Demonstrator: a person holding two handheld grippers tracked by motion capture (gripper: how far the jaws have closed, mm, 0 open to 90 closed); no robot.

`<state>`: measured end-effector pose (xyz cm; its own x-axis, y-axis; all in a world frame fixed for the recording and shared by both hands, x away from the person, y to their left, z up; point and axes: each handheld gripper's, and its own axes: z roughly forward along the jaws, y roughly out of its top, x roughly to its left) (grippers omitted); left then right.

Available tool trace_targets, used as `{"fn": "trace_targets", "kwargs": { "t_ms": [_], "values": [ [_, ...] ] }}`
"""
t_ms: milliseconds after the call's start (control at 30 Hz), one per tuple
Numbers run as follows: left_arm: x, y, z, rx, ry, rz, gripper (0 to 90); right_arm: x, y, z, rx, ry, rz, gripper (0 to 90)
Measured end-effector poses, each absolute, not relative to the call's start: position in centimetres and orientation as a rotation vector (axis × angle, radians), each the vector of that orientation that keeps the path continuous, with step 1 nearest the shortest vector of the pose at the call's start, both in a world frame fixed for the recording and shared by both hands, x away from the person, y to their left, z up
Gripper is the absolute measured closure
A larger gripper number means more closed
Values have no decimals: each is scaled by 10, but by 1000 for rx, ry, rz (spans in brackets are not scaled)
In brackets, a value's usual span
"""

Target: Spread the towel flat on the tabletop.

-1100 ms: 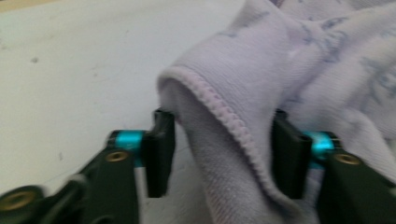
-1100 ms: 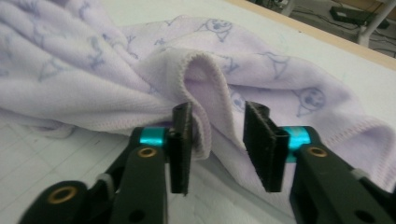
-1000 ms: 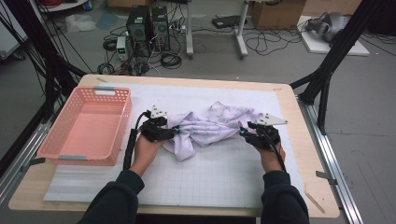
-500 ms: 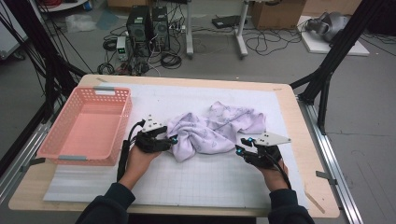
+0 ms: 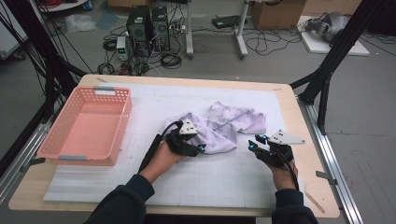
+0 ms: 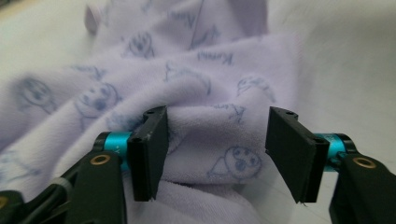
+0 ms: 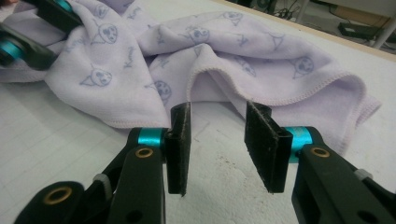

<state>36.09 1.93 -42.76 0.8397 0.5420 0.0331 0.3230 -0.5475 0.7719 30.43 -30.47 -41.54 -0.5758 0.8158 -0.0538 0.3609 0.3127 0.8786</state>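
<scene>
Work in hand: we handle a crumpled lilac towel (image 5: 219, 128) on the desk (image 5: 299, 186), probably to spread or fold it; it is not yet flat.
Left tool (image 5: 198, 148): we see its jaws parted, having just been opening, with a fold of the towel (image 6: 215, 126) bulging between them; the left pad seems to brush the cloth, the right stands clear, so we judge it released.
Right tool (image 5: 252, 145): released too, its jaws apart over bare mat, just short of the towel's stitched hem (image 7: 261, 100).
Towel's place: straight ahead of both tools, lying between them and bunched in soft ridges.
Done: nothing settled that we can see; the cloth is a heap.
Left: grip the edges, pull it flat, perhaps fold it.
Around: a pink basket (image 5: 88, 126), empty, well off to the left tool's outer side.
In the way: nothing but the towel's own overlapping folds, which hide its corners.
</scene>
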Motion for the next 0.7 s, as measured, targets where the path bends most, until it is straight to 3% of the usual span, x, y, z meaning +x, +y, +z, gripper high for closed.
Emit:
{"fn": "trace_targets", "kwargs": {
  "t_ms": [133, 233, 267, 533, 700],
  "values": [
    [367, 11, -435, 2246, 629, 395, 474, 304, -307, -415, 1048, 2081, 1203, 606],
    [369, 15, -431, 2246, 625, 359, 771, 304, -308, -416, 1051, 2079, 1204, 606],
    [370, 18, -430, 2244, 633, 312, 805, 304, -309, -416, 1052, 2077, 1203, 606],
    [350, 41, -399, 2040, 483, -133, 813, 303, -313, -415, 1073, 2055, 1209, 606],
    [364, 46, -392, 1890, 596, -130, 807, 304, -312, -415, 1078, 2055, 1208, 605]
  ]
}}
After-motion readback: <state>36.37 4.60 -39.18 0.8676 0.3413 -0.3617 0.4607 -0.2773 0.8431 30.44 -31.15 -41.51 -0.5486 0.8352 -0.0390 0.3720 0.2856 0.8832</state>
